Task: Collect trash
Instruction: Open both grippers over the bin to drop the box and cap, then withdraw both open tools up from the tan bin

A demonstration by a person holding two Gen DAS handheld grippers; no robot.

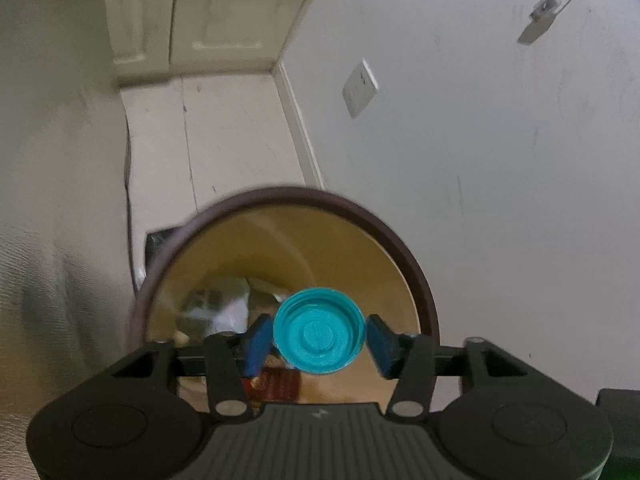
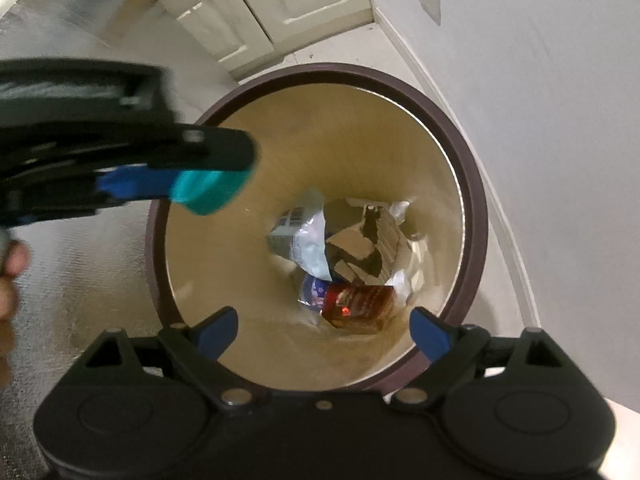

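Observation:
A teal bottle cap sits hollow side up between the blue pads of my left gripper, over the mouth of a round bin with a dark brown rim. The jaws stand a little wider than the cap, with a thin gap at the right pad. In the right wrist view the left gripper reaches in from the left with the cap tilted at its tip. My right gripper hangs open over the bin's rim, with nothing between its fingers. Inside lie a red wrapper, cardboard pieces and a white packet.
The bin stands against a white wall with a socket plate. Cream cabinet doors close off the far end of the tiled floor. A silvery foil-like surface lies to the bin's left. A person's hand shows at the left edge.

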